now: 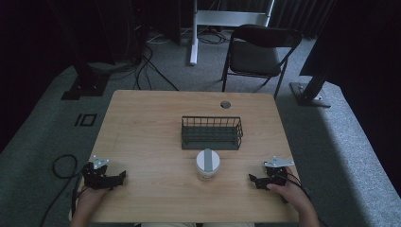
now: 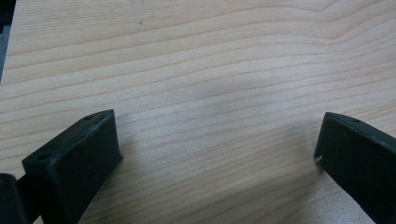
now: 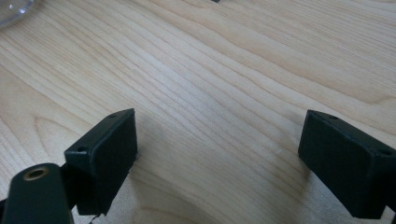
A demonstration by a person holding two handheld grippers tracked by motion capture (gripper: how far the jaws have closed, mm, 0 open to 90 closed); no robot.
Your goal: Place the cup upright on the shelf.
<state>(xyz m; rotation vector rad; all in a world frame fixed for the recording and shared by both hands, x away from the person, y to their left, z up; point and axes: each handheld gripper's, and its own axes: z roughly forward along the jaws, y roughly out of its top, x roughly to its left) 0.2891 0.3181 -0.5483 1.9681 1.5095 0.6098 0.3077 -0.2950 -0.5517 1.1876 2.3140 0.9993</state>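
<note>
White lidded cup: upright at table centre, just before dark wire basket. Left gripper, right gripper: jaws wide, empty, resting at near corners. Likely approach: level, squarely across cup sides, gentle squeeze.

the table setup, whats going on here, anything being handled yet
Nothing is being handled. A person sits at the wooden table with a gripper in each hand: the left gripper and right gripper both rest near the front edge, jaws open with bare wood between them. A white lidded container stands in the middle, apart from both grippers. Just behind it sits a dark wire basket, which looks empty.
</note>
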